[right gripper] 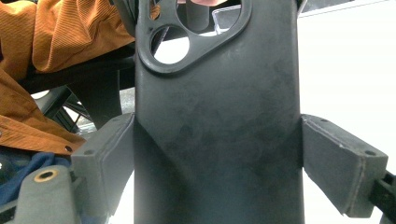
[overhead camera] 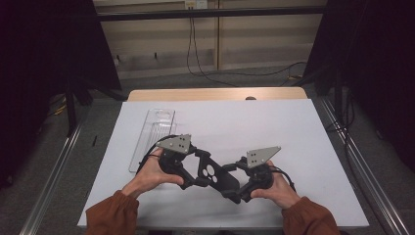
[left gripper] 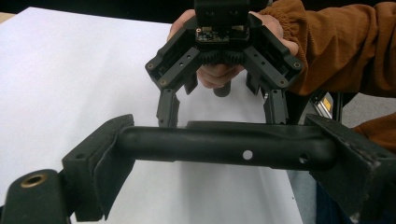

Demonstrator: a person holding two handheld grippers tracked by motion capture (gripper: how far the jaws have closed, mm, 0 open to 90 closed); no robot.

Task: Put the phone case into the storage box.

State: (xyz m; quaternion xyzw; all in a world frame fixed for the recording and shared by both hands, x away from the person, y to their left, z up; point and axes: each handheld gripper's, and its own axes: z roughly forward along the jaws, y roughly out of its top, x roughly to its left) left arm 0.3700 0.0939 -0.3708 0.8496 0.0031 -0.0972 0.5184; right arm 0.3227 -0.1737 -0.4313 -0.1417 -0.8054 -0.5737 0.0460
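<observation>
High view: you are holding 1 black phone case [overhead camera: 214, 172] above the near table [overhead camera: 293, 127], left gripper [left gripper: 224, 149] clamping its far end, right gripper [right gripper: 215, 158] its sides; light, flexible, likely twisting.

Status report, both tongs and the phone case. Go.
Left tongs shut on phone case across its end. Right tongs shut on its sides. Case held above the white sheet. Clear plastic packaging lies apart, nothing in the way.
</observation>
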